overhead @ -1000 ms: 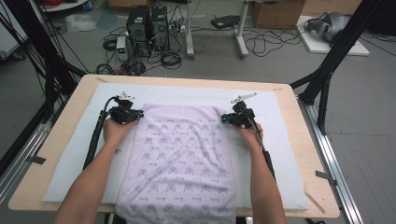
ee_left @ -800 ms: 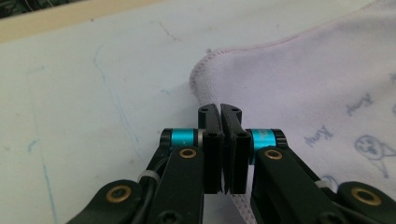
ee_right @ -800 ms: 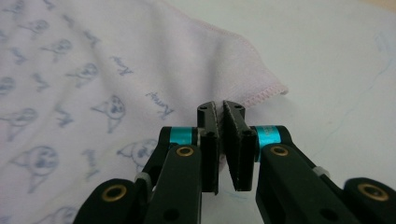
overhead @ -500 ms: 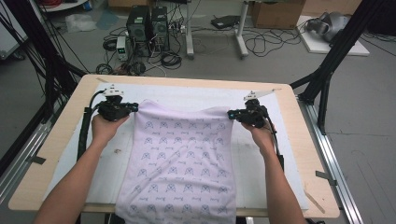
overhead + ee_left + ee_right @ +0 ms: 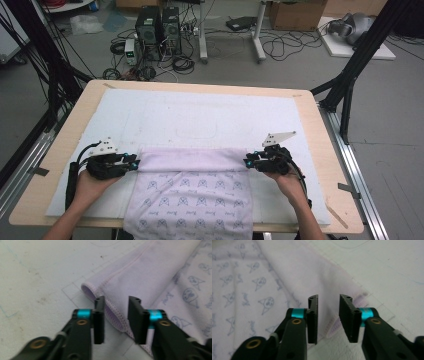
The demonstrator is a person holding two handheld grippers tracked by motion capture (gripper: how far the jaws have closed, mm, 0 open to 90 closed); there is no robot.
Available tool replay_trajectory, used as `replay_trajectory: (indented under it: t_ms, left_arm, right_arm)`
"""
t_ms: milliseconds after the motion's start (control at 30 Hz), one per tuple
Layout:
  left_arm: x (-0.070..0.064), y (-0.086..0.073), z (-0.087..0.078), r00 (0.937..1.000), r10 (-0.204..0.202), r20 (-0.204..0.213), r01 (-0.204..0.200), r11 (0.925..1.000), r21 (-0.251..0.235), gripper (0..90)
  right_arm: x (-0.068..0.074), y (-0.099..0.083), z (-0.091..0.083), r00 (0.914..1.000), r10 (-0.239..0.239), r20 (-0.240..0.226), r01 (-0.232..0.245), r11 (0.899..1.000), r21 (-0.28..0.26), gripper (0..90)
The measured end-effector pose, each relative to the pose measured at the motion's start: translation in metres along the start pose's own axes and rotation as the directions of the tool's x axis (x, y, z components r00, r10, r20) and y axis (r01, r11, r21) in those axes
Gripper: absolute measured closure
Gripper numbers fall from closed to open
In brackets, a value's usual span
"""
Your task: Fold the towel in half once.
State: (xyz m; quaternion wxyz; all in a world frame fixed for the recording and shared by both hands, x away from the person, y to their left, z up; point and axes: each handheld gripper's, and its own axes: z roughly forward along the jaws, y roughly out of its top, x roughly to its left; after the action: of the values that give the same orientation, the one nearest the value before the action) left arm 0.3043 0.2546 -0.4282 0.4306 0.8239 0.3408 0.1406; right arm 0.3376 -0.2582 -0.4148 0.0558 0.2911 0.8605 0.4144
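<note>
Cloth, folded edge between parted grippers

A white mat is lying across the wooden counter, leaving a bare wooden border all round. On the floor beyond the far edge, two black computer towers are standing side by side among tangled cables. A cardboard box is sitting farther right, near a black frame leg.
</note>
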Motion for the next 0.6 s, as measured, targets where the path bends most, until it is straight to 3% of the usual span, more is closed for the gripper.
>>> replay_trajectory:
  t_ms: [67,133,200,267,300,367,433,467,533,600]
  left_arm:
    - [0.001,0.006,0.002,0.9998,0.013,-0.017,-0.012,0.9998,0.013,54.6]
    - [0.005,0.015,0.005,0.9995,0.011,-0.030,-0.011,0.9999,0.008,47.0]
    - [0.010,0.024,0.011,0.9992,0.000,-0.040,0.001,1.0000,0.007,43.5]
    - [0.013,0.029,0.019,0.9994,-0.017,-0.031,0.017,0.9998,0.011,43.4]
    - [0.013,0.029,0.023,0.9994,-0.018,-0.029,0.018,0.9996,0.020,45.2]
    - [0.013,0.028,0.028,1.0000,-0.002,-0.006,0.002,0.9986,0.052,59.7]
    - [0.010,0.026,0.030,0.9996,0.022,0.019,-0.023,0.9969,0.075,72.0]
    - [0.007,0.026,0.030,0.9992,0.035,0.018,-0.036,0.9964,0.076,78.0]
    - [0.003,0.027,0.027,0.9984,0.055,0.015,-0.055,0.9969,0.057,82.6]
    - [0.001,0.028,0.024,0.9982,0.058,0.013,-0.059,0.9973,0.043,83.3]
  right_arm:
    - [-0.003,0.005,-0.003,0.9998,0.018,0.013,-0.017,0.999,-0.029,56.9]
    - [-0.006,0.012,-0.004,0.9991,0.032,0.029,-0.031,0.998,-0.052,51.7]
    - [-0.009,0.021,-0.001,0.9983,0.037,0.046,-0.034,0.998,-0.056,45.7]
    - [-0.014,0.026,0.008,0.9979,0.030,0.058,-0.029,0.999,-0.024,43.0]
    - [-0.016,0.026,0.014,0.9977,0.032,0.059,-0.032,0.999,-0.006,42.9]
    - [-0.020,0.025,0.023,0.9972,0.041,0.063,-0.043,0.999,0.031,43.8]
    - [-0.024,0.022,0.029,0.9981,0.057,0.022,-0.058,0.997,0.059,54.6]
    - [-0.023,0.022,0.031,0.9990,0.043,0.014,-0.044,0.996,0.077,62.5]
    - [-0.018,0.022,0.031,0.9998,0.006,0.021,-0.008,0.997,0.078,73.8]
    - [-0.014,0.023,0.026,0.9996,-0.008,0.026,0.007,0.998,0.066,75.9]
